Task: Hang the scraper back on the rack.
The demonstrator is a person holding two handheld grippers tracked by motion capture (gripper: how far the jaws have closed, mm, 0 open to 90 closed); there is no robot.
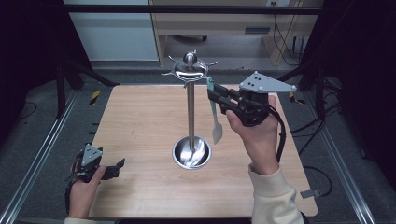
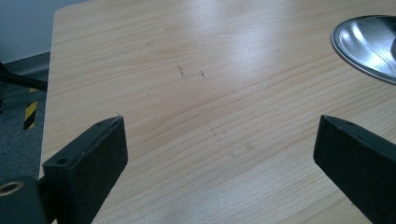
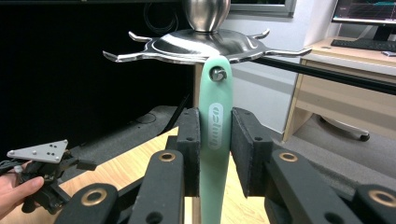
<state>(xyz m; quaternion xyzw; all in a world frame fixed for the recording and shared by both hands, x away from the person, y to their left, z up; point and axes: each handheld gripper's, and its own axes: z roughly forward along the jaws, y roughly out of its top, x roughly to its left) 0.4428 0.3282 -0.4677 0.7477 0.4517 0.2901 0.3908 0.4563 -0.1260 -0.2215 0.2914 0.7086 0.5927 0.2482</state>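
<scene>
A steel utensil stand [image 1: 190,109] rises from a round dish base [image 1: 191,153] at the table's middle, with a ring of hooks [image 1: 189,71] under a ball top. A mint-green utensil [image 1: 215,122] hangs straight down beside the pole. My right gripper [image 1: 212,93] is shut on its handle just below the hook ring. In the right gripper view both pads press the green handle [image 3: 215,93], and a hook tip pokes through the handle's hole under the hook ring [image 3: 205,44]. My left gripper [image 1: 119,169] rests open near the table's front left corner, with only bare wood between its jaws [image 2: 222,126].
The wooden table [image 1: 140,121] is bare around the stand. The dish base [image 2: 369,46] shows at the upper right of the left gripper view. A desk [image 1: 210,28] and cables stand beyond the far edge. Metal rails [image 1: 42,154] run along both sides.
</scene>
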